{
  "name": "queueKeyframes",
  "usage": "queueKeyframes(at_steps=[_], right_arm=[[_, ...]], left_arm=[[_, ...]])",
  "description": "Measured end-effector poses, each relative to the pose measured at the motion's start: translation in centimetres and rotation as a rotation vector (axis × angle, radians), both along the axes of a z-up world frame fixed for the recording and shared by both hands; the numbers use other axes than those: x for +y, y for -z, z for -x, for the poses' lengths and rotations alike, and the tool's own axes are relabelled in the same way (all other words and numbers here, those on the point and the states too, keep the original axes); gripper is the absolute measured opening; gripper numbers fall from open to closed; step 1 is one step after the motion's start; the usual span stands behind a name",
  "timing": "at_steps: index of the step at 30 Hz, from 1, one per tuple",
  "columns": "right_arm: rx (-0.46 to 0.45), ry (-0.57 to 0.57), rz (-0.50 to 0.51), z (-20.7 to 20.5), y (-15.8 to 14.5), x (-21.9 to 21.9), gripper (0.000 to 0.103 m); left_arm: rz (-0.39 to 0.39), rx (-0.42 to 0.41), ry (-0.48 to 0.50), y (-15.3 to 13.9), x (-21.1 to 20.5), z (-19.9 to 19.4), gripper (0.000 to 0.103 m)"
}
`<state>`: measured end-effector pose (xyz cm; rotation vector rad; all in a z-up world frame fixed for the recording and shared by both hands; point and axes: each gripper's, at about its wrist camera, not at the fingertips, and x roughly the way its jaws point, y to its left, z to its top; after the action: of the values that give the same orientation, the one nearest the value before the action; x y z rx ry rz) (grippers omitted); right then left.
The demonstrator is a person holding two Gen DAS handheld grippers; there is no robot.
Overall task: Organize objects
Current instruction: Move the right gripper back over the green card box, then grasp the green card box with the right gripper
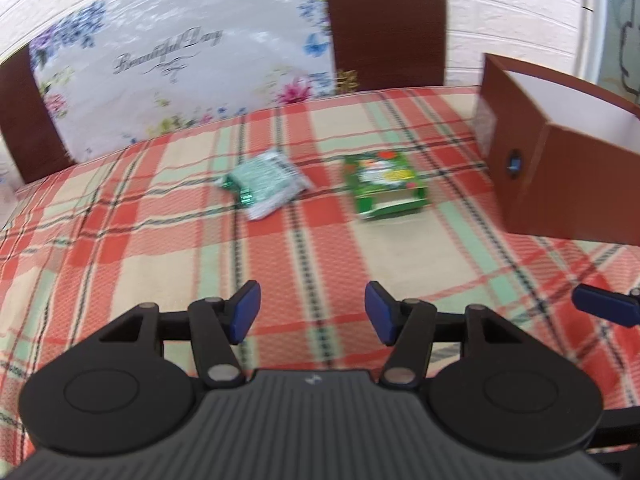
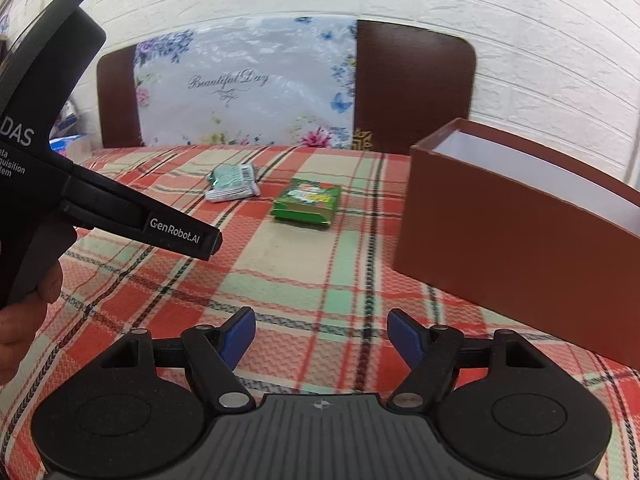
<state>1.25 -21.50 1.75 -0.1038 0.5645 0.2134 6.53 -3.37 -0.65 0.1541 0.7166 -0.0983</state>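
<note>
A green and white snack packet (image 1: 266, 184) (image 2: 232, 182) lies on the plaid tablecloth, mid table. A green printed carton (image 1: 384, 186) (image 2: 307, 203) lies just right of it. An open brown box with a white inside (image 1: 560, 176) (image 2: 516, 236) stands at the right. My left gripper (image 1: 312, 314) is open and empty, low over the cloth, well short of both items. My right gripper (image 2: 321, 338) is open and empty, next to the box's near corner. One of its blue fingertips (image 1: 604, 307) shows in the left wrist view.
The plaid tablecloth (image 1: 160, 260) (image 2: 280, 272) covers the table. A dark chair back with a floral plastic sheet (image 1: 160, 68) (image 2: 248, 88) stands behind the far edge, before a white brick wall. The left gripper's body (image 2: 60, 160) and a hand fill the right view's left side.
</note>
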Motion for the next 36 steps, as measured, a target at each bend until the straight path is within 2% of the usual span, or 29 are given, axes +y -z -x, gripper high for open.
queueKeyframes(at_steps=[7,8,10,11,13,15,19,25,27,28,29,33,36], right_arm=[[0.014,-0.059,0.039,-1.4,0.6,2.5,0.072],[0.013,-0.066,0.043,-1.7,0.7,2.8,0.072],[0.010,-0.076,0.055,-2.5,0.7,3.5,0.072],[0.006,-0.079,0.058,-3.0,0.7,3.8,0.072],[-0.010,-0.075,0.062,-4.0,0.6,4.4,0.073],[-0.038,-0.062,0.061,-5.3,0.5,4.9,0.079],[-0.079,0.000,0.074,-8.9,0.8,5.6,0.083],[-0.015,0.056,0.055,-14.8,1.5,5.7,0.082],[-0.005,0.060,0.053,-15.7,1.7,5.7,0.078],[0.005,0.047,0.040,-15.9,1.9,5.6,0.074],[0.012,0.029,0.020,-15.9,1.9,5.5,0.061],[0.007,0.005,0.020,-14.2,1.9,5.2,0.061],[0.013,-0.030,0.011,-11.4,1.9,4.6,0.061]], left_arm=[[0.027,0.023,-0.153,1.8,5.7,-1.6,0.061],[0.039,0.018,-0.175,2.0,6.7,-1.8,0.064],[0.058,-0.008,-0.218,2.5,8.2,-1.9,0.076],[0.065,-0.024,-0.232,2.8,8.9,-1.9,0.078],[0.096,-0.074,-0.237,3.6,9.9,-1.5,0.087],[0.129,-0.107,-0.235,3.8,10.2,-1.1,0.087],[0.116,-0.124,-0.217,3.8,9.7,-1.0,0.087],[0.150,-0.132,-0.199,4.0,10.1,-1.0,0.087],[0.157,-0.132,-0.196,4.1,10.2,-1.1,0.087],[0.158,-0.132,-0.195,4.1,10.3,-1.2,0.087],[0.159,-0.132,-0.194,4.1,10.2,-1.2,0.087],[0.158,-0.132,-0.195,4.1,10.2,-1.2,0.087],[0.155,-0.130,-0.193,4.1,10.2,-1.1,0.088]])
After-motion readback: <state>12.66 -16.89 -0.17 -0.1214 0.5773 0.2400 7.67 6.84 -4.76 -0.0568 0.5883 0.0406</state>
